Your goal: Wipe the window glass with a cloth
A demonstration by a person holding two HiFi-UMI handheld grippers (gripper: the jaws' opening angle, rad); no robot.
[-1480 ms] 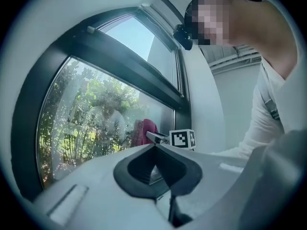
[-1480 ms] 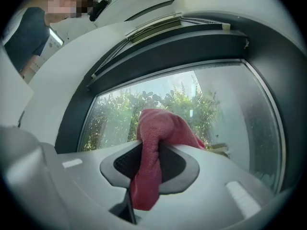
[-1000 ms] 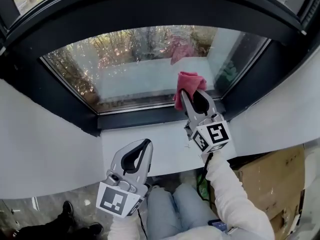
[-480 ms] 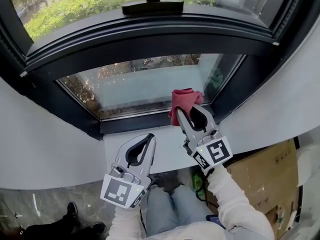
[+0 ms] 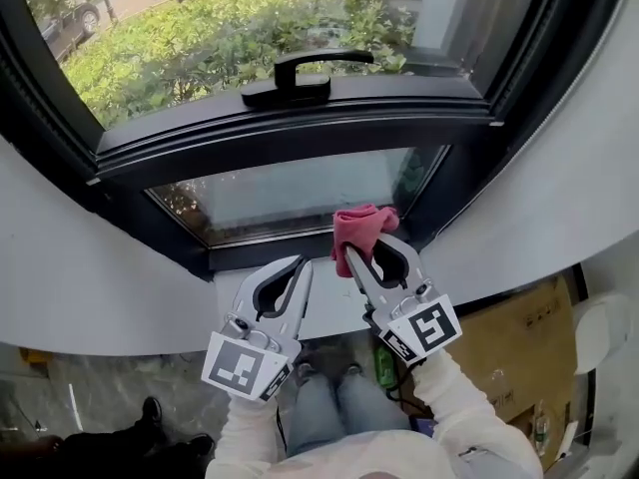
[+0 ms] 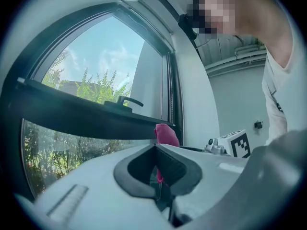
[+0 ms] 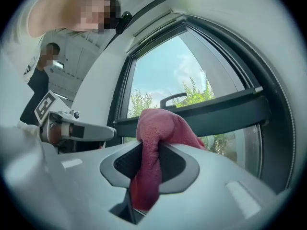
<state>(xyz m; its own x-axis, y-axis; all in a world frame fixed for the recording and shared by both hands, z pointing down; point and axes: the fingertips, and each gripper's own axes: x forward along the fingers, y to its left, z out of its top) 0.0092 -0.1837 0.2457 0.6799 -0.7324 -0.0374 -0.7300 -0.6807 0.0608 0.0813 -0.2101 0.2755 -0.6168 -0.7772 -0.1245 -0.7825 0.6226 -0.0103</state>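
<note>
Head view: one pink cloth (image 5: 361,228)

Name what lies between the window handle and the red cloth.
In the head view, the dark frame crossbar and the lower glass pane lie between the handle and the cloth.

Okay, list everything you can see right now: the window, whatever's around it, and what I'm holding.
window frame: one, black, set in the white wall.
lower pane: one, smeary glass, under the crossbar.
handle: one, black, on the crossbar.
cloth: one, pinkish red, near the lower pane's bottom edge.
cardboard box: one, brown, lower right.
left claw: one, grey, shut, empty.
right claw: one, grey, shut on the cloth.
</note>
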